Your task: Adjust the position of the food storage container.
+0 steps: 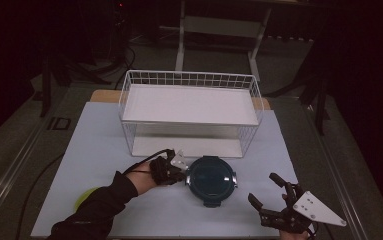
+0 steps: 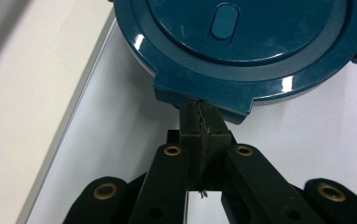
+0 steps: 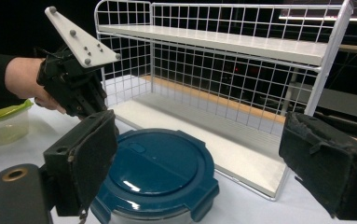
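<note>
Now the left gripper point(image 1: 181, 172), jaws closed empty, nudges the blue container point(image 1: 211, 179); right gripper point(image 1: 271, 192) waits wide open, likely gripping next.

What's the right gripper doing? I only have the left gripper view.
Observer: The right gripper has its fingers open at the near right of the table, apart from the blue container.
Operator: Anything behind the container?
Observer: A white wire rack with two shelves, just behind it.
Operator: Other items?
Observer: A green-lidded tub at the table's near left.
</note>
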Demonstrator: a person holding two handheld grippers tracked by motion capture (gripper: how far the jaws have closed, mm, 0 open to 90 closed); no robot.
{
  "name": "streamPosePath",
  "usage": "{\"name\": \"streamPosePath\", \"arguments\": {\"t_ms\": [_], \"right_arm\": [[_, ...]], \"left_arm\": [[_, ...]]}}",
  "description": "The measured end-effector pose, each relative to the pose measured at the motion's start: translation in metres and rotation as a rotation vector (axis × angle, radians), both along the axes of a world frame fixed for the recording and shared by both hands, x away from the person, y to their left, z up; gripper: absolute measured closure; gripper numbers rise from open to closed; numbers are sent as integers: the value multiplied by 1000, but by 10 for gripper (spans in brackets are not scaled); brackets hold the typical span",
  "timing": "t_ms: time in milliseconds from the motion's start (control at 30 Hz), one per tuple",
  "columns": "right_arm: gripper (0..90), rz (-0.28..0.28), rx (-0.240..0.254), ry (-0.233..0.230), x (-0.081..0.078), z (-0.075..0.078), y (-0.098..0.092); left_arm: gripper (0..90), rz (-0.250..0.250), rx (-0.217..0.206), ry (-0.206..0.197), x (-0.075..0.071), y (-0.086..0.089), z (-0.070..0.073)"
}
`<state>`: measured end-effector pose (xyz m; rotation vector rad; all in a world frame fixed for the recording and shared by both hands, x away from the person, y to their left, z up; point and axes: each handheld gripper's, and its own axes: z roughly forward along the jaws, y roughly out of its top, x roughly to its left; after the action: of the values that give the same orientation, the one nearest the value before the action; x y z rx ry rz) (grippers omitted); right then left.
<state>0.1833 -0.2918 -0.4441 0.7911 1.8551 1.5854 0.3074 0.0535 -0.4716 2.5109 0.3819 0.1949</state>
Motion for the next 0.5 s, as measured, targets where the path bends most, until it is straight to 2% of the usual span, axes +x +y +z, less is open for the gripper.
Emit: {"name": "streamPosePath", "arguments": {"t_ms": [233,300,367,500], "right_arm": [[109,5,-7,9,1,-1,1],[109,8,-10,12,0,0,2],[109,10,-8,11,0,0,2],[109,8,-13,5,-2,0,3]], "left_arm": [[884,-1,-9,5,1,-3,-1],[883,7,-39,5,-2,0,1],[882,7,-39,5,-2,0,1],[879,39,-79,1,-5,10,12]]}}
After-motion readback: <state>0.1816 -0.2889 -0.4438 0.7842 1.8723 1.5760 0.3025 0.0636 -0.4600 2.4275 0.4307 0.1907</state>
